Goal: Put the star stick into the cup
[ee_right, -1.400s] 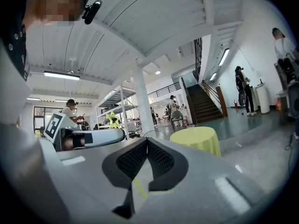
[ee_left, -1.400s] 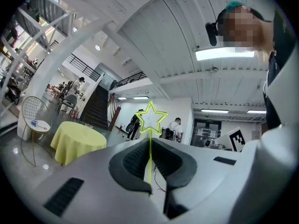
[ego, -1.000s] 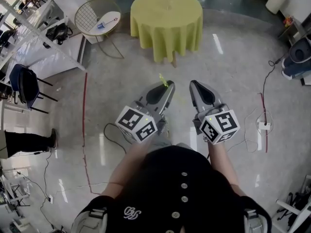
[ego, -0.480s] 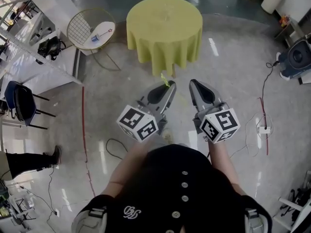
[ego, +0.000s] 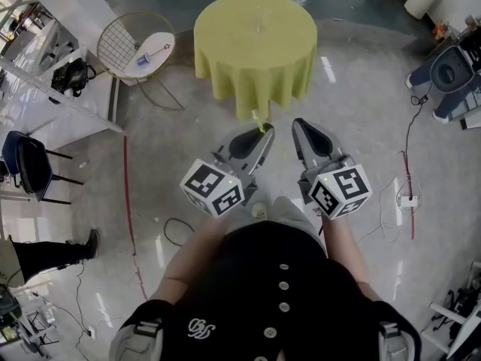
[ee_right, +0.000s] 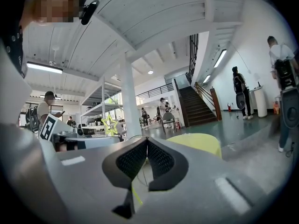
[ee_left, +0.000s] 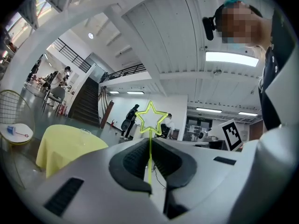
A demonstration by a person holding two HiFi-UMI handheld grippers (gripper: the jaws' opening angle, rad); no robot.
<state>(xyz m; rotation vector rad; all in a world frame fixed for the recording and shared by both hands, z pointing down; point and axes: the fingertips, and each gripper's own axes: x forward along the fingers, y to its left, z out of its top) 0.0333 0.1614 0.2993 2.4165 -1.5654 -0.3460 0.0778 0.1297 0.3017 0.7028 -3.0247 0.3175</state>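
My left gripper (ego: 263,131) is shut on a thin yellow-green star stick (ego: 258,120). The stick (ee_left: 150,153) stands upright between the pads, its star outline above the jaws. My right gripper (ego: 298,125) is beside it, level, jaws shut and nothing between them (ee_right: 147,140). From the right gripper view the star (ee_right: 110,117) shows at the left. Ahead stands a round table under a yellow cloth (ego: 255,59), still some way off. A clear cup (ee_left: 85,131) sits on the tabletop and shows only faintly in the head view (ego: 259,27).
A wire-frame side stand with a white round top (ego: 143,42) is left of the table. A black chair (ego: 26,160) and shelving line the left. Cables (ego: 409,168) and a red floor line (ego: 128,194) cross the floor. A blue seat (ego: 451,74) is at the right.
The yellow table has drawn a little closer in the head view while both grippers keep the same pose. The star stick stays in the left jaws.
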